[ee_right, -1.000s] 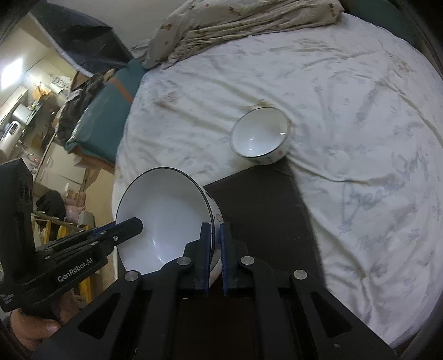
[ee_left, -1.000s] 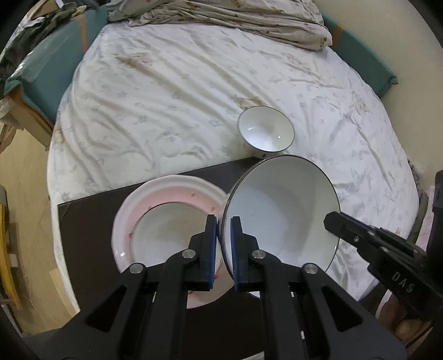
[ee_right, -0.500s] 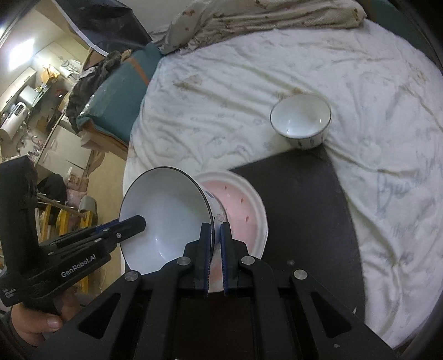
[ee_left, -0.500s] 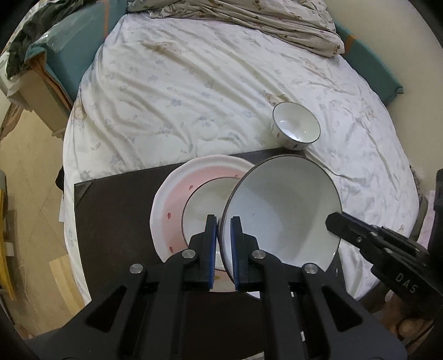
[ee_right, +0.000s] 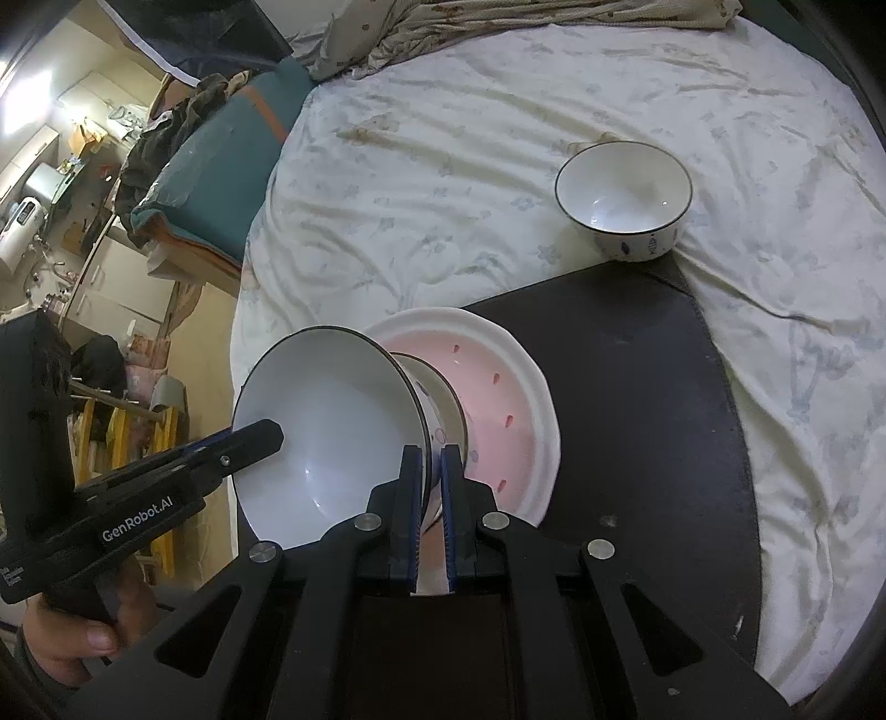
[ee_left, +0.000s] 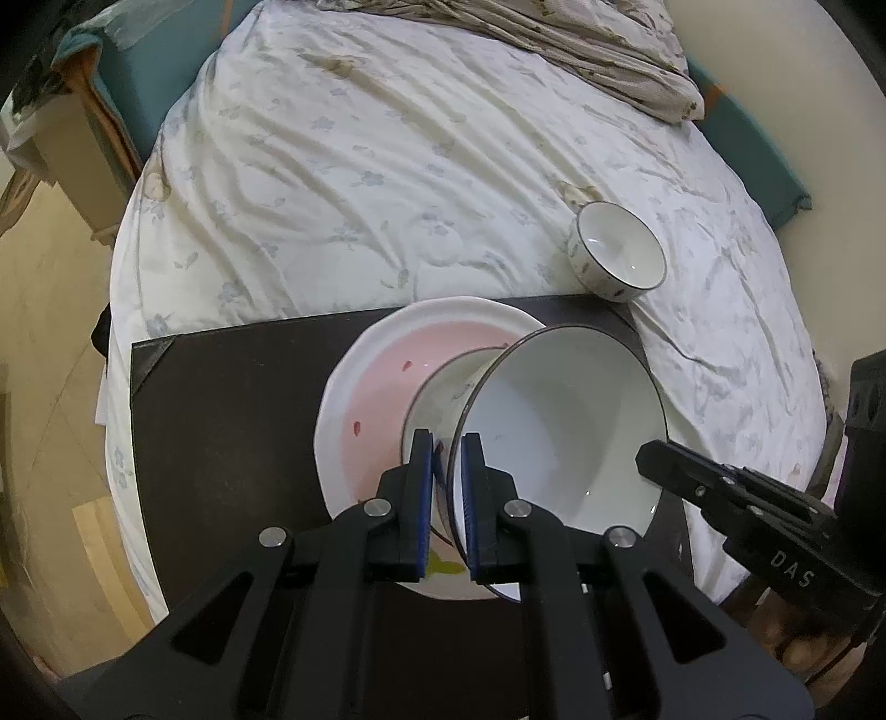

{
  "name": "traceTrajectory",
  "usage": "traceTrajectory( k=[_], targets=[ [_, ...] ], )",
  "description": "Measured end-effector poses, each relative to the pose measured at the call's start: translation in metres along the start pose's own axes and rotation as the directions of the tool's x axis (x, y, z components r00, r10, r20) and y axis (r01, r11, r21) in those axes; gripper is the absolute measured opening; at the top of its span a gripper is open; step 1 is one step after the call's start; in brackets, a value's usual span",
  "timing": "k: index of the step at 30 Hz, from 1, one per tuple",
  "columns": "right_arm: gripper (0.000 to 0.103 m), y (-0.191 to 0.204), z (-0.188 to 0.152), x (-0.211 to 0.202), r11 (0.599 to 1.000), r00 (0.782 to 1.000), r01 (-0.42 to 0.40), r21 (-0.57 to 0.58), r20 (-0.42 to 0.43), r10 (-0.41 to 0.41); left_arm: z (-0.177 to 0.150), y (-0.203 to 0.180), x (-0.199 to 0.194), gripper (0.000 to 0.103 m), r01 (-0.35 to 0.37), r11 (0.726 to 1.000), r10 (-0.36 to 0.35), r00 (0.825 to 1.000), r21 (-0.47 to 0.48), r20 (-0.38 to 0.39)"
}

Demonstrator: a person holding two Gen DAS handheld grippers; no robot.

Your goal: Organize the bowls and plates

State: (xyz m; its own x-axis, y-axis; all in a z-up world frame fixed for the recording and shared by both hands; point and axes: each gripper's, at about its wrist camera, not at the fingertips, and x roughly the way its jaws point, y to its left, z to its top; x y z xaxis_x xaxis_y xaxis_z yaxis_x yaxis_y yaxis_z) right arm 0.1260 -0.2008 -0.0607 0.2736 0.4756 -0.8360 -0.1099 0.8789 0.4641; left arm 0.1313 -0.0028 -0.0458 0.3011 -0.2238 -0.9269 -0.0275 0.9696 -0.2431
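Note:
Both grippers hold one large white bowl [ee_left: 559, 437] with a dark rim. It is tilted, and its foot is over the middle of a pink plate [ee_left: 376, 399] on a dark mat [ee_left: 221, 421]. I cannot tell if the foot touches the plate. My left gripper [ee_left: 446, 443] is shut on the bowl's near rim, and the right gripper [ee_left: 656, 459] clamps the opposite side. In the right wrist view, my right gripper [ee_right: 431, 459] is shut on the large bowl [ee_right: 326, 432] beside the pink plate [ee_right: 498, 410], with the left gripper [ee_right: 266, 435] across from it.
A small white bowl [ee_left: 620, 252] [ee_right: 623, 199] with a dark rim stands upright on the white bedsheet [ee_left: 387, 138], just past the mat's far right corner. A crumpled blanket [ee_left: 581, 50] lies at the back. A hand [ee_right: 72, 637] grips the left tool. Floor and clutter lie left.
Both grippers have carried the large bowl to the left, so that its foot now sits over the middle of the pink plate. Both stay shut on the rim. The small bowl has not moved.

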Motion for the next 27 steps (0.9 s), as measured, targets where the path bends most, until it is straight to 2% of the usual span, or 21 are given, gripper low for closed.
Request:
traceTrajectory(
  k=[5,9,20,27],
  targets=[
    [0.008,0.005,0.004,0.012,1.000,0.999,0.008,0.000,-0.031,-0.008,0.004,0.009,0.006,0.007,-0.012,1.000,0.011,1.000,-0.023,-0.016],
    [0.008,0.000,0.004,0.013,0.999,0.999,0.010,0.037,-0.054,-0.008,0.004,0.011,0.011,0.007,0.007,1.000,-0.008,0.999,-0.028,-0.036],
    [0.007,-0.002,0.009,0.020,0.999,0.997,0.031,0.040,-0.074,-0.028,0.008,0.016,0.032,0.007,0.005,0.998,-0.012,0.995,-0.065,-0.101],
    [0.007,-0.008,0.011,0.022,0.997,0.997,0.016,0.076,-0.080,-0.010,0.011,0.016,0.032,0.007,0.007,0.998,-0.012,0.996,-0.063,-0.086]
  ],
)
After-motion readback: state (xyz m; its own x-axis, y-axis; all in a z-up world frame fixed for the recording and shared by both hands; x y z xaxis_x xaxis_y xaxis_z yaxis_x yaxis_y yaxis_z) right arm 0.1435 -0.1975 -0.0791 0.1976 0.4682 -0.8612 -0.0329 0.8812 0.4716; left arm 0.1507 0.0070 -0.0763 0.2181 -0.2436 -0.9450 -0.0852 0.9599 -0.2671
